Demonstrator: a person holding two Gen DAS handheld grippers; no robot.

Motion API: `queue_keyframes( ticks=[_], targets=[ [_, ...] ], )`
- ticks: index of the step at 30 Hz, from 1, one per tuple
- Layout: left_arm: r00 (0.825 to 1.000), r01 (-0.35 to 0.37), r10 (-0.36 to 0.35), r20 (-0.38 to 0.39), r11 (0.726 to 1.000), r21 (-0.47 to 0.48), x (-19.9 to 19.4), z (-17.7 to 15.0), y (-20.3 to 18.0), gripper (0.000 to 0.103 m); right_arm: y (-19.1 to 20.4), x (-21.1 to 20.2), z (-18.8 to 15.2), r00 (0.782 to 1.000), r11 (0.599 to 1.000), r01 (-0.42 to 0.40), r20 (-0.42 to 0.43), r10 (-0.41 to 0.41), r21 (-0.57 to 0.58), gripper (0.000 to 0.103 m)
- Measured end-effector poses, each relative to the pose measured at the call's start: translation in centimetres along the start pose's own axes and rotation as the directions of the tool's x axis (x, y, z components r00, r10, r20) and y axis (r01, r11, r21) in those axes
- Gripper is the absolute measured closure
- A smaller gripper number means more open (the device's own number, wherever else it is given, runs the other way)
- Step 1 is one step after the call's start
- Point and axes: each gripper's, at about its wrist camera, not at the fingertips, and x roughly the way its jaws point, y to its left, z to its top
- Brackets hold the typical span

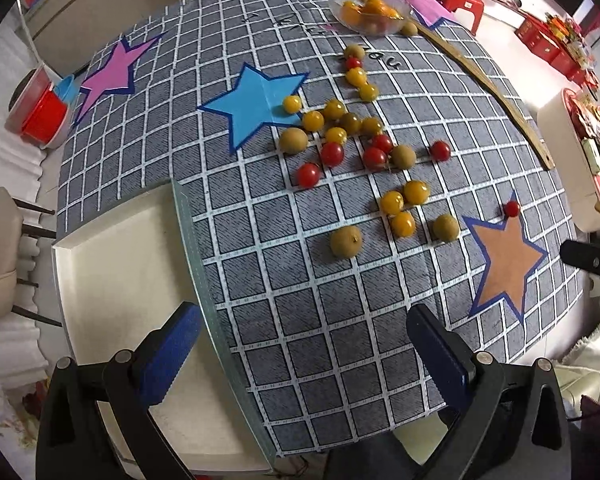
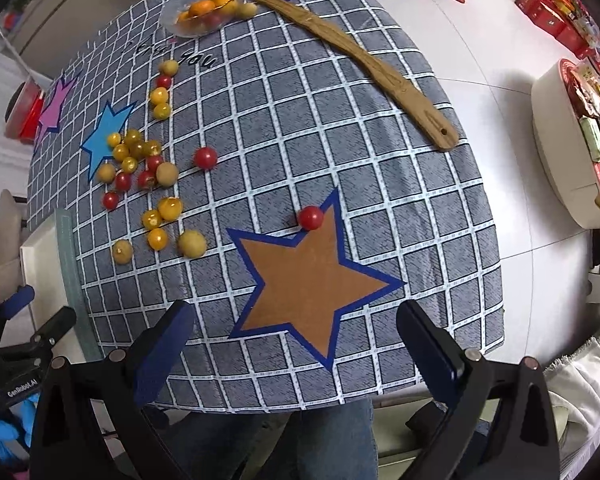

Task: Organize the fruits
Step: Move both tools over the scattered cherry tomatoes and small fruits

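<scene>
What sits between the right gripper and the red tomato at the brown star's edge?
Only the brown star on the cloth; no fruit. The right wrist view shows the open right gripper below the red tomato.

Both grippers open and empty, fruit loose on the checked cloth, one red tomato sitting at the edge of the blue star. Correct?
One slip: the lone red tomato sits at the edge of the brown star, not the blue star, as the right wrist view shows. The left gripper and right gripper are open and empty.

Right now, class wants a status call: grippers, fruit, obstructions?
Left gripper open, empty. Right gripper open, empty. Fruits loose on cloth, some in clear bowl. Wooden stick lies right of fruit, not blocking.
</scene>
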Motion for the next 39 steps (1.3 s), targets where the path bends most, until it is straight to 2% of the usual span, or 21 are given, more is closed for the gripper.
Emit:
queue_keyframes(
  ticks=[26, 39],
  targets=[
    [1.000, -0.005, 0.005, -0.018, 0.999, -0.045, 0.3, 0.0, 0.3, 0.000, -0.2, 0.3, -0.3, 0.999, 0.999, 0.027, -0.022, -0.027, -0.031, 0.001],
    [0.998, -0.030, 0.029, -0.057, 0.999, -0.022, 4.4, 0.7, -0.7, 0.000, -1.3, 3.1, -0.7, 0.997, 0.999, 0.045, -0.065, -0.046, -0.020, 0.001]
  ],
)
